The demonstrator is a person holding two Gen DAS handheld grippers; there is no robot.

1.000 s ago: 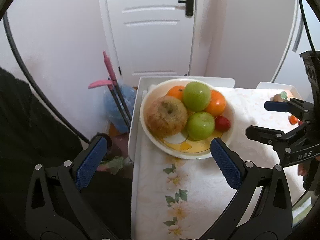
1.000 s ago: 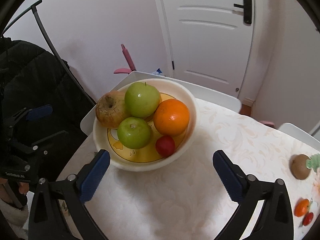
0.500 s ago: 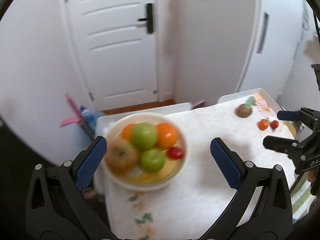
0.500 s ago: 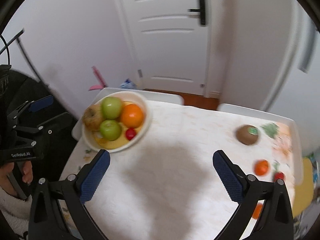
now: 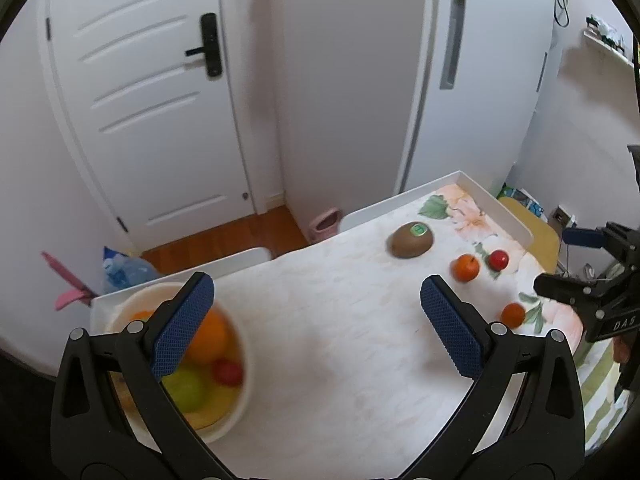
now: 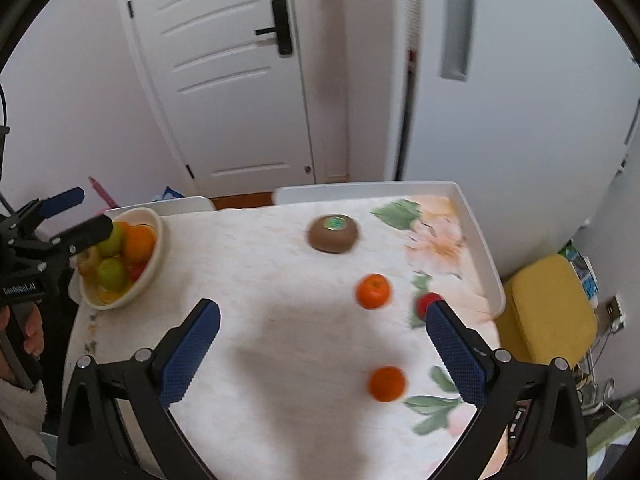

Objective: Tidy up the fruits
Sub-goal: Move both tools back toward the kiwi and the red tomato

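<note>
Both claws are spread wide and carry nothing. The left claw (image 5: 316, 320) hangs above the worktop (image 5: 320, 360) just right of the bowl (image 5: 240, 384); the right claw (image 6: 324, 348) hangs over the loose fruit on the other side.

The bowl sits at the worktop's left end, near the edge, and already holds green apples (image 6: 110, 272), an orange (image 6: 138, 242) and a small red fruit (image 5: 227, 372). It reads as the collection point.

Still loose on the cloth, well apart from the bowl:
- kiwi (image 6: 333, 233), sticker up, toward the far edge
- two small orange fruits (image 6: 373, 291) (image 6: 386, 383)
- small red fruit (image 6: 427, 304), partly hidden behind the right claw's right finger pad in its own view, clear in the left view (image 5: 499, 259)

Judgement: the split looks deliberate. The right claw is nearest the strays, so it does the picking, while the left waits by the bowl. The nearest orange fruit sits between the right claw's pads in view, so it is the likely first pick. Round fruit may roll if pinched off-centre. The right view is motion-blurred, so fine detail is uncertain.
</note>
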